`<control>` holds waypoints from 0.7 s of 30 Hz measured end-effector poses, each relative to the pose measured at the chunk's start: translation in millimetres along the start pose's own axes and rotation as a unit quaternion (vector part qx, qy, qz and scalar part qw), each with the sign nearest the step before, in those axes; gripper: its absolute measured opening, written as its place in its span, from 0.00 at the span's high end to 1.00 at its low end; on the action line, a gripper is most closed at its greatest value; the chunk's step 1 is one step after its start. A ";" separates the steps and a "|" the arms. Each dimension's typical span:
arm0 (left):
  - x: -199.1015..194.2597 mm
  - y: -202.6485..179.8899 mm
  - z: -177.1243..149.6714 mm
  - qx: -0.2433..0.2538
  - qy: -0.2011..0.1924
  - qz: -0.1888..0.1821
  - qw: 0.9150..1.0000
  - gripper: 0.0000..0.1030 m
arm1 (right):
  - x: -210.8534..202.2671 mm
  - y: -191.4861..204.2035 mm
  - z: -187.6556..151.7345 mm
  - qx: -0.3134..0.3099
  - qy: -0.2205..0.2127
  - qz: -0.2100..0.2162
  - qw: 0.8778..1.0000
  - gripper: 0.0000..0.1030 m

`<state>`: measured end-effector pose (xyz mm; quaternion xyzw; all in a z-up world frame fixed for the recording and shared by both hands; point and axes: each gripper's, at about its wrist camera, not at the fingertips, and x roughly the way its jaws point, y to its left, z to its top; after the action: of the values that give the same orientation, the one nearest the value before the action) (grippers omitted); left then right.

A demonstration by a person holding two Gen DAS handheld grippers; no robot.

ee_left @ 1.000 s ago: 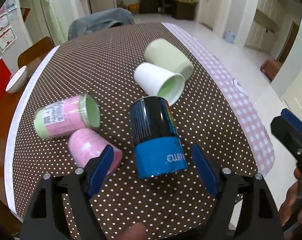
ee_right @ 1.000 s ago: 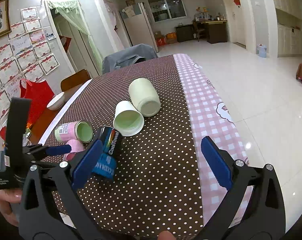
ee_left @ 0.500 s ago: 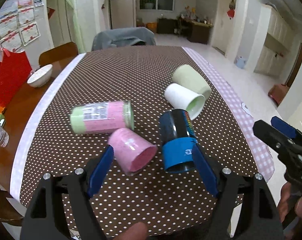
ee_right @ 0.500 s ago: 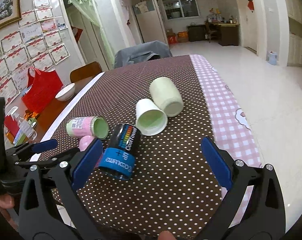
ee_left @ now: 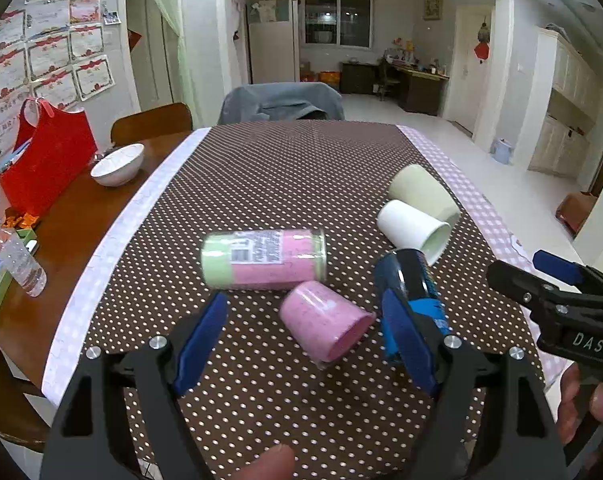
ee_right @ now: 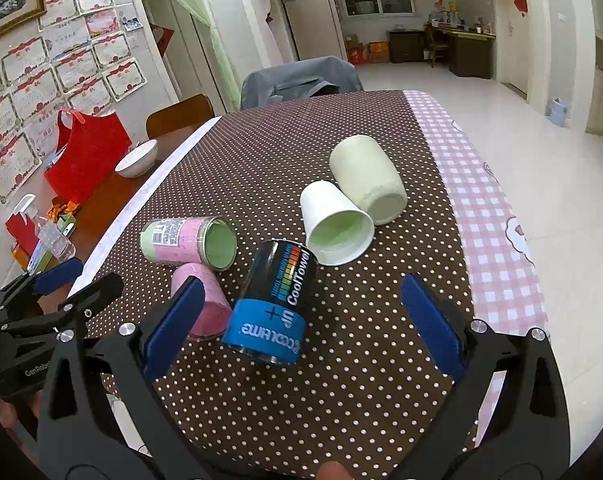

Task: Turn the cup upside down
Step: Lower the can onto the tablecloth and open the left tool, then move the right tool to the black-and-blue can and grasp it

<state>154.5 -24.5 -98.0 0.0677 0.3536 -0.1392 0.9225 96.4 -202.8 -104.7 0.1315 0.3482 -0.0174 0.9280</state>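
My left gripper and right gripper both gape, holding nothing. Five cups lie on their sides on the dotted cloth. The black-blue can reads "CoolTowel"; the pink cup touches it.

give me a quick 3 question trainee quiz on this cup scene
1. True or false: every cup on the polka-dot tablecloth lies on its side.
2. Which cup lies nearest the left hand-held gripper? A white cup B pink cup C pale green cup
3. Fill in: the right hand-held gripper is ____.

Key:
1. true
2. B, the pink cup, not the white cup or pale green cup
3. open
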 end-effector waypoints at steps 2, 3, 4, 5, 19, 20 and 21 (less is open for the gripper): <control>-0.4 4.2 2.1 -0.001 -0.006 0.006 1.000 0.23 | 2.3 3.6 2.3 -0.002 0.002 -0.003 1.000 0.06; -0.4 6.0 3.3 -0.002 -0.008 0.007 1.000 0.23 | 3.5 5.5 3.3 -0.004 0.004 -0.004 1.000 0.06; -0.4 8.0 4.7 -0.002 -0.011 0.009 1.000 0.23 | 4.8 7.3 4.3 -0.005 0.005 -0.004 1.000 0.06; -0.1 9.2 4.9 -0.003 -0.014 0.011 1.000 0.23 | 5.9 8.9 5.4 -0.007 0.007 -0.005 1.000 0.06; 9.9 32.8 8.8 -0.010 -0.031 0.044 0.998 0.23 | 42.2 23.9 17.0 -0.016 0.050 -0.009 0.999 0.06; 11.2 34.2 8.6 -0.009 -0.031 0.044 0.999 0.23 | 46.1 24.4 17.3 -0.015 0.054 -0.012 0.998 0.06; 13.9 35.9 9.1 -0.008 -0.032 0.044 0.998 0.23 | 49.3 24.6 17.7 -0.014 0.059 -0.014 0.998 0.06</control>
<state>181.1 4.8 -99.6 0.0711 0.3221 -0.0972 0.9390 148.1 -180.7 -118.3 0.1147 0.4039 -0.0179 0.9074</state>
